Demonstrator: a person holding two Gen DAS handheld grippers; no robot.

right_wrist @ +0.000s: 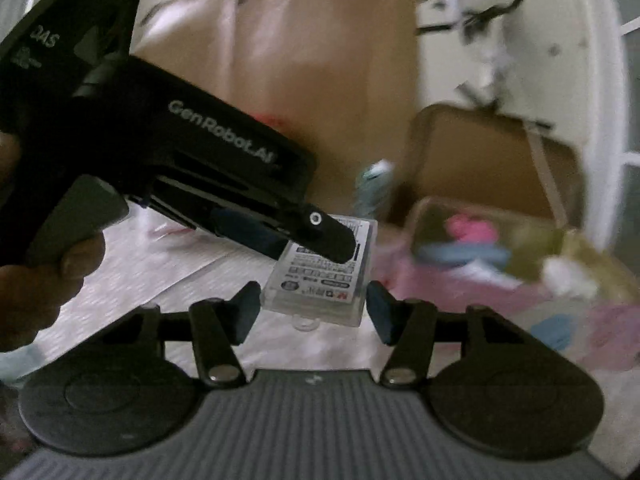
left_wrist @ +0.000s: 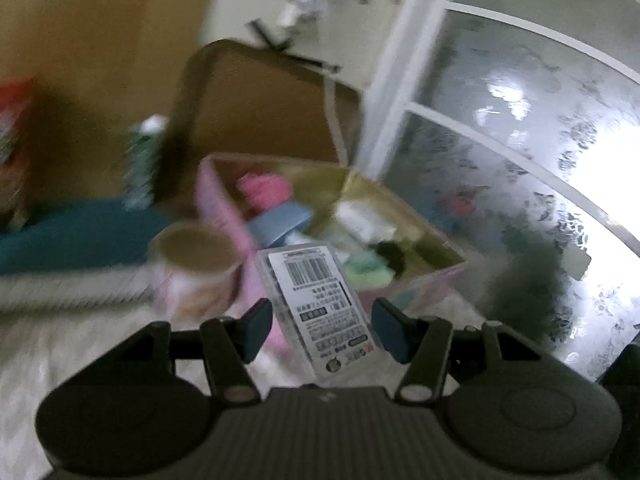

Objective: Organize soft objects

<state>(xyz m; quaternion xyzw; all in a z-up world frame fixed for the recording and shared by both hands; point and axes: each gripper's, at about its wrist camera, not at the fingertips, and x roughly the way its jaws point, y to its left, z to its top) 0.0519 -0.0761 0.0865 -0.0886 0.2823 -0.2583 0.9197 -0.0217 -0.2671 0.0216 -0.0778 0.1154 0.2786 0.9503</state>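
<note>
A clear plastic packet with a white barcode label [left_wrist: 320, 312] stands between the fingers of my left gripper [left_wrist: 322, 326], whose jaws sit close to its sides. In the right wrist view the left gripper's fingers [right_wrist: 328, 240] clamp the same packet [right_wrist: 324, 276] from above. My right gripper [right_wrist: 312, 312] is open, its pads on either side of the packet's lower end, apart from it. Behind stands a pink storage box [left_wrist: 224, 208] with a pink soft item [left_wrist: 264, 190], a blue piece [left_wrist: 280, 226], white and green items inside; it also shows in the right wrist view [right_wrist: 460, 288].
A pink round cup or roll [left_wrist: 192, 268] stands left of the box. A teal cloth [left_wrist: 72, 236] lies at left. A bottle [left_wrist: 144, 160] and brown cardboard [left_wrist: 272, 108] stand behind. A patterned glass door [left_wrist: 520, 140] is at right. The surface has a white cover [right_wrist: 160, 264].
</note>
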